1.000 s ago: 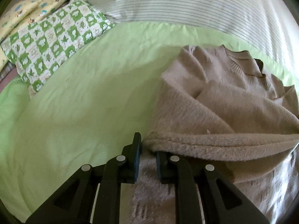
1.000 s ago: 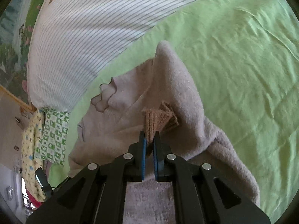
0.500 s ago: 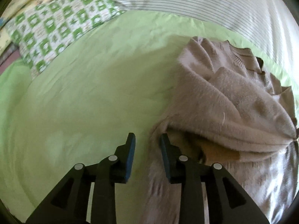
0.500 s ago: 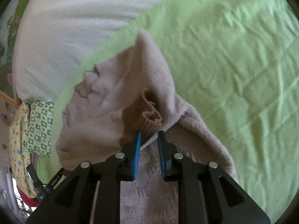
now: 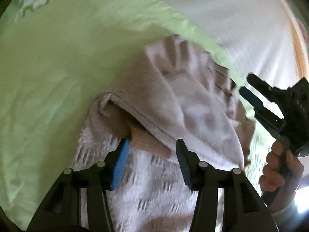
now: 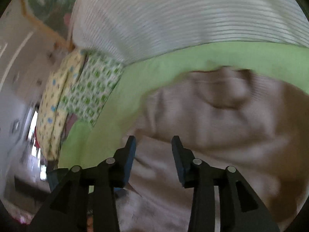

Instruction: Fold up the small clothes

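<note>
A fuzzy taupe sweater lies folded over on the green bed sheet; its ribbed cuff peeks from under the fold. My left gripper is open and empty just above the sweater's near part. My right gripper is open and empty over the sweater. It also shows at the right of the left wrist view, held in a hand, jaws apart. Both views are motion-blurred.
A white striped duvet lies along the far side of the bed. A green-checked pillow and a yellow patterned pillow sit at the left. The room floor shows beyond the bed's edge.
Both grippers have let go of the sweater and opened wide. The folded part has dropped onto the garment. Both grippers have swung round, the right one pulling away to the side.
</note>
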Demonstrator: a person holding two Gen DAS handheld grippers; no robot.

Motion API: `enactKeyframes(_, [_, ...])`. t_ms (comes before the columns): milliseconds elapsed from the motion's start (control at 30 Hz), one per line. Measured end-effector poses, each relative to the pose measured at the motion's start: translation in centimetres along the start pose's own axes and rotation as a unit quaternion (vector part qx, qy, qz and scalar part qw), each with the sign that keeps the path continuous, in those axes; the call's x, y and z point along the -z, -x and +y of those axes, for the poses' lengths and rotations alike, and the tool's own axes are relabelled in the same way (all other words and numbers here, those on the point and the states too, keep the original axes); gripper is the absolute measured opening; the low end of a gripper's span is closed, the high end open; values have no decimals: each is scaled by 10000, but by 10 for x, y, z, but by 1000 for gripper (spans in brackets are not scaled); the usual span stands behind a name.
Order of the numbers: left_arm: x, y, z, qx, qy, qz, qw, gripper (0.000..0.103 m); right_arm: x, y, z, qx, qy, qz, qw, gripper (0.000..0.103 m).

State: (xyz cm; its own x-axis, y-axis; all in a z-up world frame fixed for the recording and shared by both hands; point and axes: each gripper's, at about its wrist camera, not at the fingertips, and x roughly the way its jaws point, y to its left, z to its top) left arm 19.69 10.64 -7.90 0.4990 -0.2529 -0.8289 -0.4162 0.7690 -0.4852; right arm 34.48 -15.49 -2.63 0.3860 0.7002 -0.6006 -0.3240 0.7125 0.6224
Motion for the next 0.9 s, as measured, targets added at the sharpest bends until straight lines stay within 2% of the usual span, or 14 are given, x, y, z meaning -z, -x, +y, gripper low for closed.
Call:
enactKeyframes(267, [-26, -25, 33, 287, 939, 3, 9952, 55, -29, -104, 3, -60, 249, 940, 9952, 42])
enactKeyframes(400, [-32, -31, 35, 310, 1004, -202, 9943, 51, -32, -134, -1, -86, 262, 1182, 9926, 42])
enactKeyframes(467, [-33, -34, 34, 185, 974, -377, 9944, 22, -32, -144, 4, -215, 366, 1247, 9913, 39])
enactKeyframes(500, [-33, -35, 34, 216, 987, -392, 9941, 19, -32, -150, 10, -114, 531, 1270, 9904, 28])
enactKeyframes(533, [-32, -34, 36, 284, 1021, -451, 9933, 15, -33, -154, 14, 29, 685, 1300, 9891, 4])
enactKeyframes(600, [-31, -30, 37, 371, 923, -583, 9933, 10, -44, -154, 21, 59, 805, 1187, 9896, 4])
enactKeyframes(667, [-27, -21, 37, 497, 765, -728, 9932, 8, -63, -147, 33, -252, 939, 817, 9919, 4])
enactKeyframes(733, [-25, -18, 37, 523, 642, -802, 9933, 8, -81, -146, 47, -384, 1091, 601, 9915, 4])
enactKeyframes(800, [-25, -18, 36, 466, 536, -823, 9941, 8, -94, -162, 62, -340, 1321, 685, 9883, 4])
enactKeyframes(900, [-26, -22, 39, 363, 564, -810, 9945, 8, -92, -188, 72, -18, 1627, 876, 9828, 4])
